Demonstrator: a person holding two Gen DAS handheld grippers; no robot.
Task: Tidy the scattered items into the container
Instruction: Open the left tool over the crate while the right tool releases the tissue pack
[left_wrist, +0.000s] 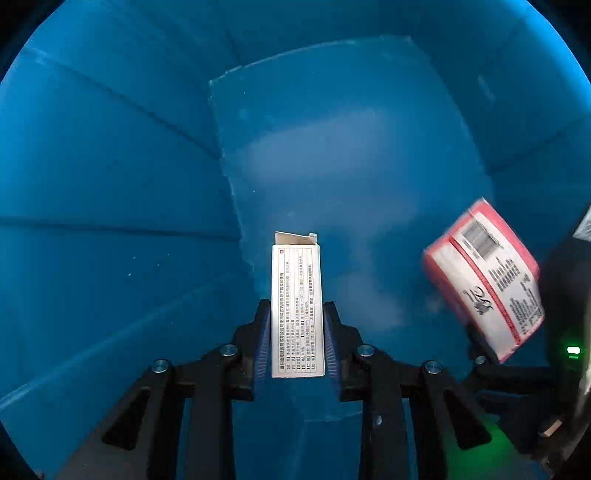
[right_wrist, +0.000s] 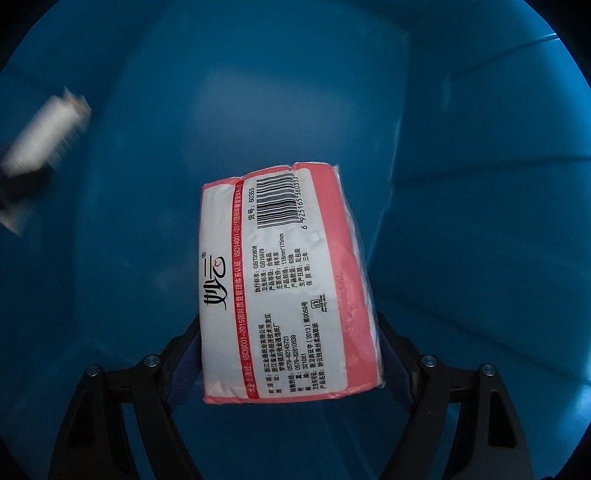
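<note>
Both grippers are inside a blue plastic container (left_wrist: 110, 184), which fills both views (right_wrist: 480, 221). My left gripper (left_wrist: 297, 314) is shut on a narrow white carton (left_wrist: 297, 306) with printed text, its top flap open, held above the container floor. My right gripper (right_wrist: 291, 332) is shut on a pink-and-white tissue pack (right_wrist: 288, 280) with a barcode. The tissue pack also shows blurred in the left wrist view (left_wrist: 487, 280), at the right. The white carton shows blurred in the right wrist view (right_wrist: 44, 136), at the far left.
The container's ribbed blue walls (left_wrist: 535, 129) surround both grippers. Its flat floor (left_wrist: 351, 155) lies below, with pale reflections. A green light (left_wrist: 573, 350) glows on the right gripper's body at the edge of the left wrist view.
</note>
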